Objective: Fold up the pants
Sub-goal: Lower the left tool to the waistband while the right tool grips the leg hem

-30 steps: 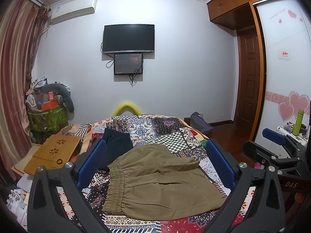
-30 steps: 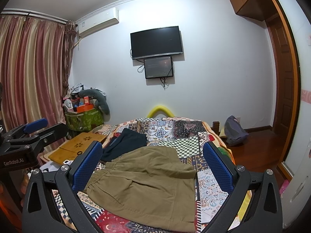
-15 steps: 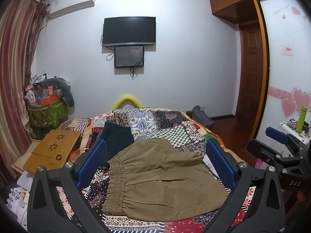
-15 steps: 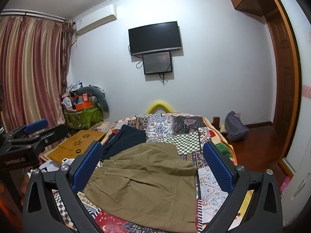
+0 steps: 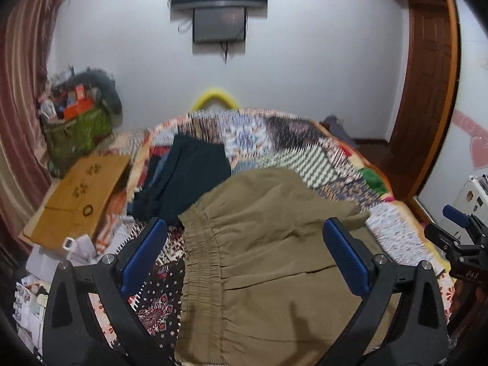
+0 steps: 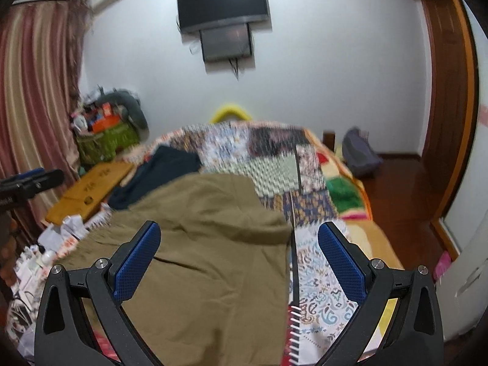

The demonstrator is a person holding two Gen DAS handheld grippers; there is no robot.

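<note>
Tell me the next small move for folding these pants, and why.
Probably lower both grippers onto the near side of the pants. The left gripper and right gripper are both open above the cloth and hold nothing, while the pants lie spread on the quilt with the elastic waistband towards the left.

Both grippers have dropped toward the olive pants (image 5: pixel 268 262). The left gripper (image 5: pixel 244 253) now hangs over the waistband, the right gripper (image 6: pixel 239 259) over the pants' right edge; both views are motion-blurred.
</note>
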